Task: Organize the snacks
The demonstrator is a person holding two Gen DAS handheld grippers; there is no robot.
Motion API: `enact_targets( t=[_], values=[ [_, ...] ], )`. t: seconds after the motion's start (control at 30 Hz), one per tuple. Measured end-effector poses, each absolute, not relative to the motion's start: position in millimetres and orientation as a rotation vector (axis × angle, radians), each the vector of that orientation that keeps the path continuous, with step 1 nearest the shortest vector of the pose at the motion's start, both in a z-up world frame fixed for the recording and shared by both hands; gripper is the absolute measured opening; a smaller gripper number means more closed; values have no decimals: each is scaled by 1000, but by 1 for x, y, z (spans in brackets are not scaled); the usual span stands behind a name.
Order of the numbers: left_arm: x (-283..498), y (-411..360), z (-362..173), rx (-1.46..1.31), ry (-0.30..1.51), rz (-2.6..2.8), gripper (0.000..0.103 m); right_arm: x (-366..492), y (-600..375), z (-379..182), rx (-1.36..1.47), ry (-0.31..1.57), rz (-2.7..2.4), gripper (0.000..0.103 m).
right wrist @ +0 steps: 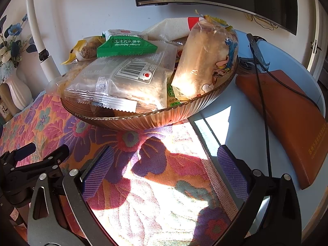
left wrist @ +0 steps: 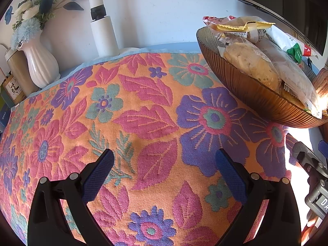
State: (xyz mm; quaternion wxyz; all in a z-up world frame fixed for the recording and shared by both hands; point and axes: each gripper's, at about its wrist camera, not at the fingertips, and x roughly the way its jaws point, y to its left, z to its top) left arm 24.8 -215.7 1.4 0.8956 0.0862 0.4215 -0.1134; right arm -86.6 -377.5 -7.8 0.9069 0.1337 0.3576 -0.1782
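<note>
Left wrist view: left gripper [left wrist: 165, 163], fingers apart, empty, above floral cloth [left wrist: 131, 110]; ribbed amber bowl [left wrist: 242, 86] of wrapped snacks [left wrist: 252, 63] at right.

Right wrist view: right gripper [right wrist: 166, 165], fingers apart (nothing between); bowl [right wrist: 155, 119] ahead, brown folder [right wrist: 287, 112] beside.

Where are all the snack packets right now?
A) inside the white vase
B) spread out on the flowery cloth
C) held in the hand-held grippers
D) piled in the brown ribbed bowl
D: the snack packets sit heaped in the brown ribbed bowl, and both hand-held grippers are open and empty.
</note>
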Motion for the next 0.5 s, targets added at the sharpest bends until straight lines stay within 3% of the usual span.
enact_targets(
  t=[0.5],
  values=[
    [20,-217,3,213,858,-234,98,-84,-376,-10,281,744,-368,100]
  ],
)
